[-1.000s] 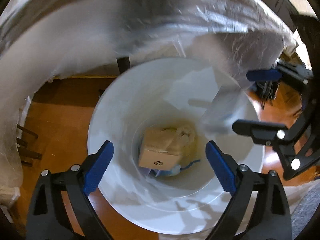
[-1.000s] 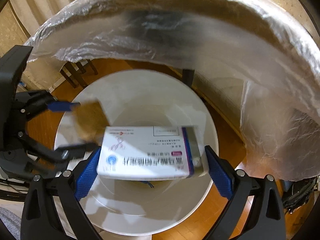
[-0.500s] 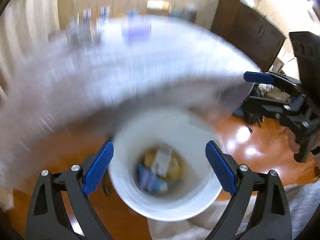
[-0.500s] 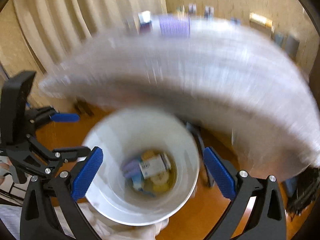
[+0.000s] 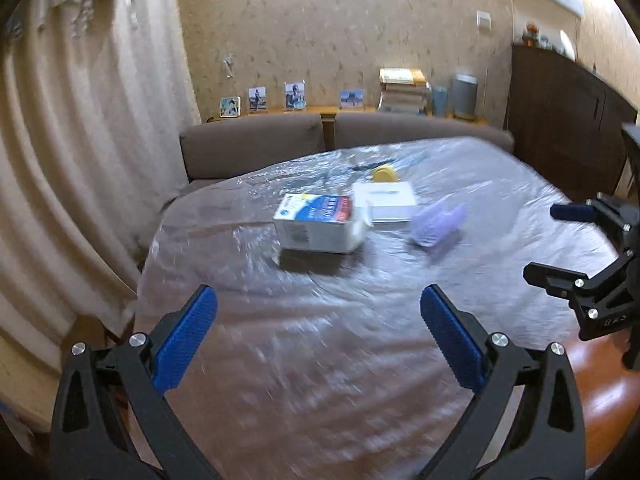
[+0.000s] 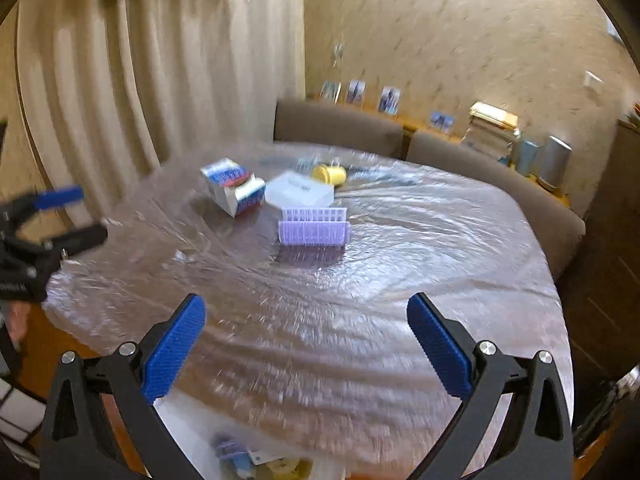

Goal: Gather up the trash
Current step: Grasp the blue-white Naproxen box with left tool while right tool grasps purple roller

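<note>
1. Trash remaining: four items sit clustered on the round table under wrinkled clear plastic sheeting [image 5: 320, 360], in the upper middle of both wrist views. They are a white cardboard box with blue and red print [image 5: 320, 222], a flat white rectangular box [image 5: 386, 200] just behind it, a lilac ribbed plastic holder [image 6: 314, 227], and a small yellow plastic cup lying on its side [image 6: 330, 174] at the far end of the group.
2. Collected trash: the white round bin [image 6: 188, 424] shows at the bottom edge of my right wrist view, partly under the table rim, with blurred packets inside.
3. My left gripper [image 5: 318, 340]: the blue-padded jaws have just been opening and stand at full spread, nothing between them, over the near part of the table.
4. My right gripper [image 6: 306, 348]: jaws spread wide, empty, also over the near table edge. Each gripper appears at the side margin of the other's view.
5. Surroundings: a brown upholstered sofa [image 5: 256, 144] stands behind the table; beige pleated curtains [image 5: 80, 160] fill the left; small photo frames [image 5: 296, 96] and a stack of books [image 5: 402, 90] line the shelf above the sofa.
</note>
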